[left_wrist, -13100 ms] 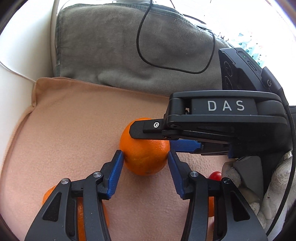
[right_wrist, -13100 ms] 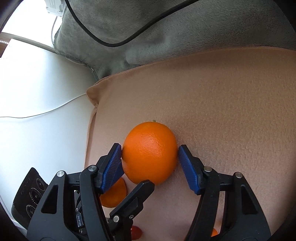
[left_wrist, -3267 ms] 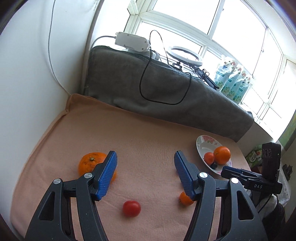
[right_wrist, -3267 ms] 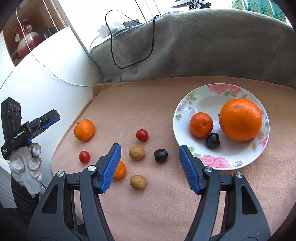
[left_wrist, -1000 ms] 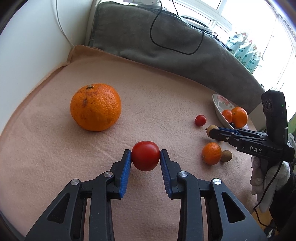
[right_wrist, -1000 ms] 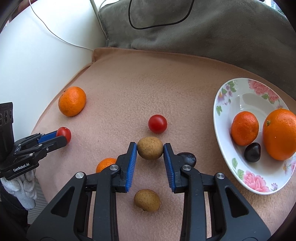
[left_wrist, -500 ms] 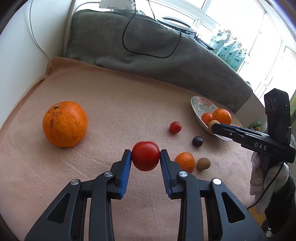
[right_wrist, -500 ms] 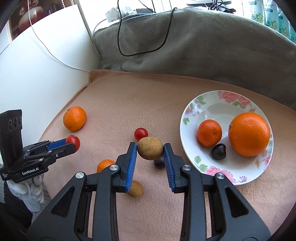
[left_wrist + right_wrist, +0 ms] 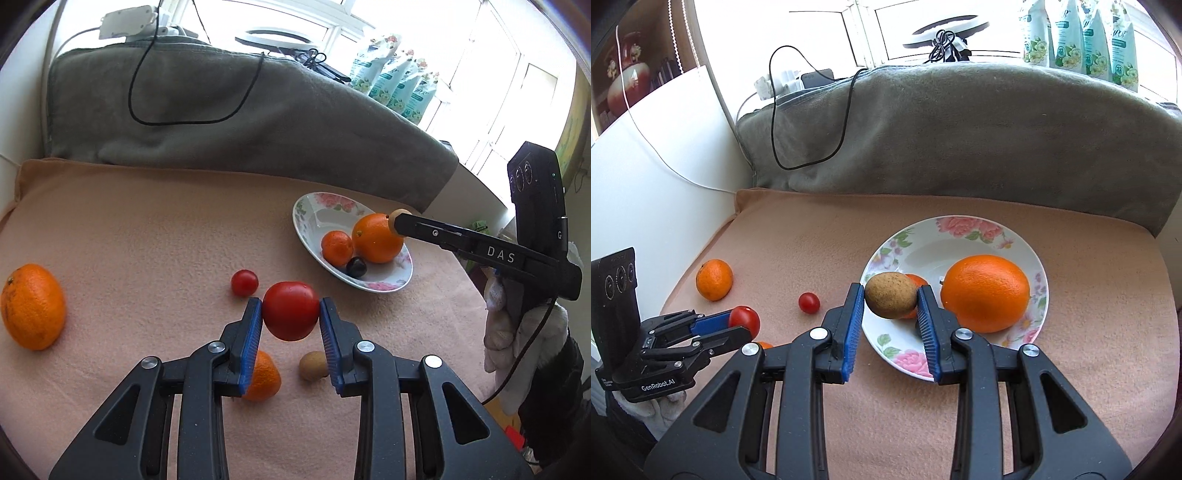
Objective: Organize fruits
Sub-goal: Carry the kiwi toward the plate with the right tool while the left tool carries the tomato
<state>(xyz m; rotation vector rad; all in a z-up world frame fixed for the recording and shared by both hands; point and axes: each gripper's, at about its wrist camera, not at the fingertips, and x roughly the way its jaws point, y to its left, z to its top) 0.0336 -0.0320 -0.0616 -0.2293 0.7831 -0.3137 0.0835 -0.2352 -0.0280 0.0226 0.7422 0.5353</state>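
Note:
My left gripper [image 9: 290, 314] is shut on a red tomato [image 9: 290, 311] and holds it above the peach cloth [image 9: 147, 229]. My right gripper [image 9: 891, 300] is shut on a brown kiwi [image 9: 891, 299] and holds it over the near left rim of the floral plate [image 9: 964, 227]. The plate holds a big orange [image 9: 985, 292], a small mandarin [image 9: 337, 248] and a dark plum [image 9: 356, 266]. On the cloth lie a large orange [image 9: 31, 306], a small red tomato [image 9: 244, 282], a mandarin [image 9: 263, 376] and a second kiwi [image 9: 313, 365].
A grey blanket [image 9: 960, 140] with a black cable [image 9: 809, 122] runs along the back. A white wall [image 9: 657, 170] stands at the left. Bottles [image 9: 1078, 33] and a ring light [image 9: 945, 26] sit by the window behind. The cloth's right edge drops off.
Both grippers have moved toward the plate with their fruit. The kiwi is now over the plate's rim; the tomato is nearer the small tomato.

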